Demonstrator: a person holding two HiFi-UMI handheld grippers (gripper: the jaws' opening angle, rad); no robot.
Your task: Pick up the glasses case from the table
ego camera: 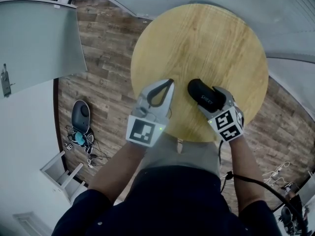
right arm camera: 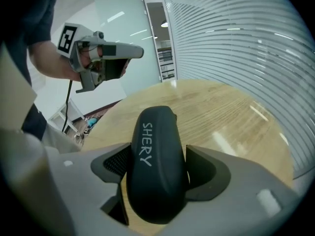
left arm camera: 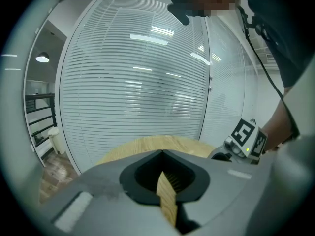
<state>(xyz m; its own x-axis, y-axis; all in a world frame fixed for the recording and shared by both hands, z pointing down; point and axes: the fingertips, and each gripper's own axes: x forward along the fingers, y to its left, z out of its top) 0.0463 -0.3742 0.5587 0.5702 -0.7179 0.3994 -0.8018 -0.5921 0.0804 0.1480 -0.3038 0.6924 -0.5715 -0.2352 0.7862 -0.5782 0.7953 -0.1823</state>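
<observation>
black glasses case (right arm camera: 155, 166) lies on the wooden bench (ego camera: 197, 38), between the wide-spread jaws of the right claw (right arm camera: 158, 170), pads not clearly pressing. a shallow or crooked squeeze could squirt its smooth rounded shell out. left claw (ego camera: 170, 82) is closed, empty.

A wood-plank floor (ego camera: 106, 48) carries a grey rounded device (ego camera: 80, 116) beside tangled cables (ego camera: 93, 154); a white stool (ego camera: 61, 173) stands near. Blinds (left arm camera: 138, 92) cover the glass wall.
</observation>
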